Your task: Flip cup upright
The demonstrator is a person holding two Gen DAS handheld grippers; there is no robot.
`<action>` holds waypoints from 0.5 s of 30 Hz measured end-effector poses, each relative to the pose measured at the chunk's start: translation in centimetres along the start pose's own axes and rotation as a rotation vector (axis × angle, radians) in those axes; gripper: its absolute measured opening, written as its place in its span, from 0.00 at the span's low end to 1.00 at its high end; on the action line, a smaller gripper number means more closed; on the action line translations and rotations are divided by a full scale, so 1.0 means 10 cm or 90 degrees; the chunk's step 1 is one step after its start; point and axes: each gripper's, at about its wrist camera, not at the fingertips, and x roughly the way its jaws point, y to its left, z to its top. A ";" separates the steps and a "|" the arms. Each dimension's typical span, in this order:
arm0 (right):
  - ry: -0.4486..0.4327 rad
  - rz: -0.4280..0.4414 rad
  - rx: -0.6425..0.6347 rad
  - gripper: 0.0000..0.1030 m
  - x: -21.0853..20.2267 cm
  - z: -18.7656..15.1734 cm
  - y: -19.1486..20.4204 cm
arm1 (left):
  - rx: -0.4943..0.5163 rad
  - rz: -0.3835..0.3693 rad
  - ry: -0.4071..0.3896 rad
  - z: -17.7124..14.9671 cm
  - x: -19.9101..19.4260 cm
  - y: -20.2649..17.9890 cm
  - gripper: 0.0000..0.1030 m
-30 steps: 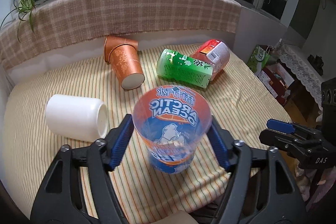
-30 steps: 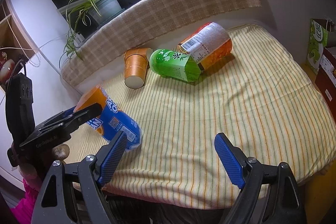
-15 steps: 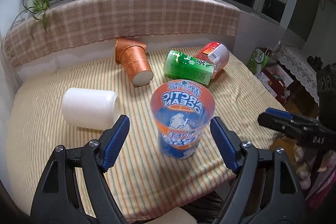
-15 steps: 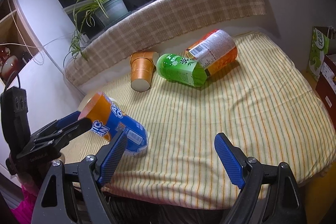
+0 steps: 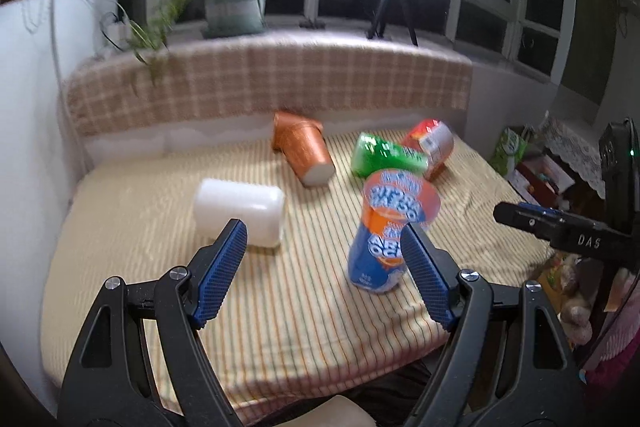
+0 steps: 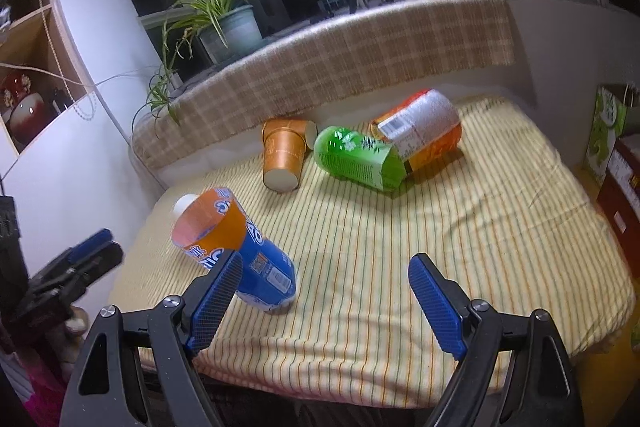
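Striped yellow cloth covers the table, and near its front edge stands the blue-and-orange cup (base down, mouth up, printed lettering blurred). It leans slightly, free of both tools. Left gripper is spread wide, its right pad in front of the cup. Right gripper gapes empty. White cup lies nearby.

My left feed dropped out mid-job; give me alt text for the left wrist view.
The blue cup stands upright on the striped cloth, mouth up, with the open left gripper empty and clear of it. Behind it lie a white cup, an orange cup and a green cup, all on their sides.
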 end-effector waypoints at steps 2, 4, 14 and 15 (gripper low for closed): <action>-0.017 -0.007 -0.010 0.89 -0.05 0.00 0.04 | -0.008 0.015 -0.024 0.01 -0.08 0.01 0.79; -0.041 -0.018 -0.024 0.92 -0.11 0.00 0.10 | -0.023 0.021 -0.042 0.01 -0.13 0.03 0.81; -0.113 -0.084 -0.088 1.00 -0.27 0.00 0.29 | -0.043 0.061 -0.098 0.03 -0.27 0.06 1.00; -0.112 -0.085 -0.086 1.00 -0.26 0.00 0.29 | -0.043 0.062 -0.098 0.04 -0.26 0.06 1.00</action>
